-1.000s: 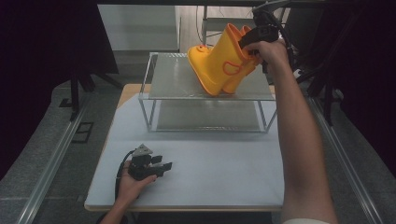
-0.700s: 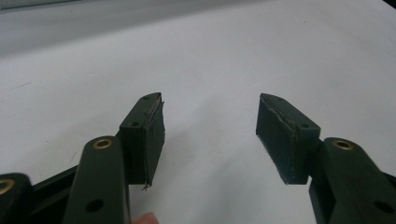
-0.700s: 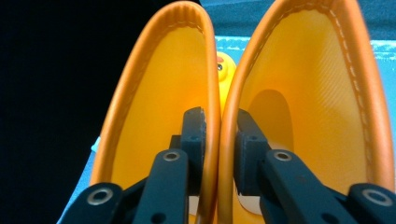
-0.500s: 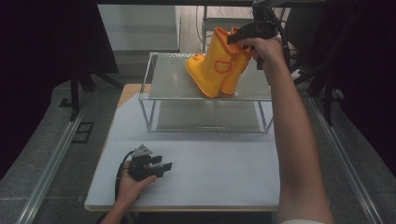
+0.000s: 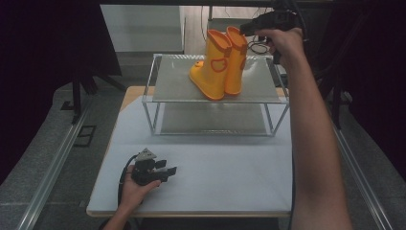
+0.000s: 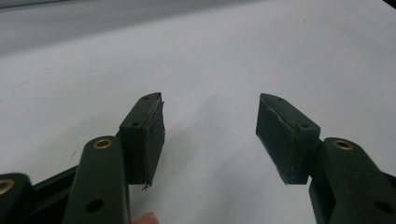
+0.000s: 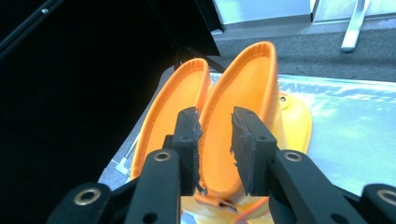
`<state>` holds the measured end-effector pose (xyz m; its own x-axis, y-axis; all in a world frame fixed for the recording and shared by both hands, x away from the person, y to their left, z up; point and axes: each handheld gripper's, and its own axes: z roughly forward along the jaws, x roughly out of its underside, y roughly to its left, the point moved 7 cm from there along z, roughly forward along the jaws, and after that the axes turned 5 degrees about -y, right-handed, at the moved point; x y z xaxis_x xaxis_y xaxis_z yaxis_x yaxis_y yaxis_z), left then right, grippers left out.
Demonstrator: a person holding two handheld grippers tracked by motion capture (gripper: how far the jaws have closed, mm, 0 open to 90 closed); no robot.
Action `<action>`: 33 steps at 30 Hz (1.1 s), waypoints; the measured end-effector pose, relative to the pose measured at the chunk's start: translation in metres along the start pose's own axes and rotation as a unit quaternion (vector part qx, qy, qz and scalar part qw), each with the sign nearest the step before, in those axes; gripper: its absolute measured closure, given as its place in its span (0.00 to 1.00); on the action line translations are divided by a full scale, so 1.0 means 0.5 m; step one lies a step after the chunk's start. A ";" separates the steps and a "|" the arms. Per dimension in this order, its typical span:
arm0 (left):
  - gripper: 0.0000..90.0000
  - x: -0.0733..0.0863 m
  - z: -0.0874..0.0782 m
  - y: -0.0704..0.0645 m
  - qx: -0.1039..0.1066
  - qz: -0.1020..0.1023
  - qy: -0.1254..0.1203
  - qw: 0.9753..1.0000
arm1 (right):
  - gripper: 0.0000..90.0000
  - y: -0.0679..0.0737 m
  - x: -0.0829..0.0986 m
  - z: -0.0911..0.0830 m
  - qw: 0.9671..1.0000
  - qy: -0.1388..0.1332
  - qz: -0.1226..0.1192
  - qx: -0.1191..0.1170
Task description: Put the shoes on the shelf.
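Observation:
A pair of orange rubber boots (image 5: 221, 64) stands upright, side by side, on the top shelf of a metal rack (image 5: 167, 93). My right gripper (image 5: 245, 29) hovers at the boots' top rims. In the right gripper view, the right gripper (image 7: 215, 114) is open: one jaw lies over the touching rims, the other is inside the nearer boot (image 7: 243, 88), and nothing is pinched between them. My left gripper (image 5: 170, 170) rests low on the white table near its front left. Its own view shows the left gripper (image 6: 210, 100) open over the bare table.
The rack has a lower shelf (image 5: 213, 125) with nothing on it and stands at the back of the white table (image 5: 230, 172). Dark curtains hang at both sides. A floor rail (image 5: 57, 163) runs along the table's left.
The boots have gone from tilted in the air to standing upright on the top shelf. My right hand stayed at their tops. The left gripper has not moved.

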<state>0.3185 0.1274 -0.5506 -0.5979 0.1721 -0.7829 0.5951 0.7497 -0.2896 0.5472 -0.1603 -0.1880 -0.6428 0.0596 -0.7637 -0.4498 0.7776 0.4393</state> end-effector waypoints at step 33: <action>0.46 0.003 0.007 -0.003 -0.001 0.002 0.009 1.000 | 0.99 -0.120 0.155 0.020 0.999 0.048 -0.008 0.015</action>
<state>0.3186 0.1241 -0.5531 -0.6054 0.1861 -0.7738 0.5956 0.7509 -0.2854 0.5307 -0.1961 -0.2781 -0.6930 -0.0125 -0.7208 -0.4423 0.7969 0.4114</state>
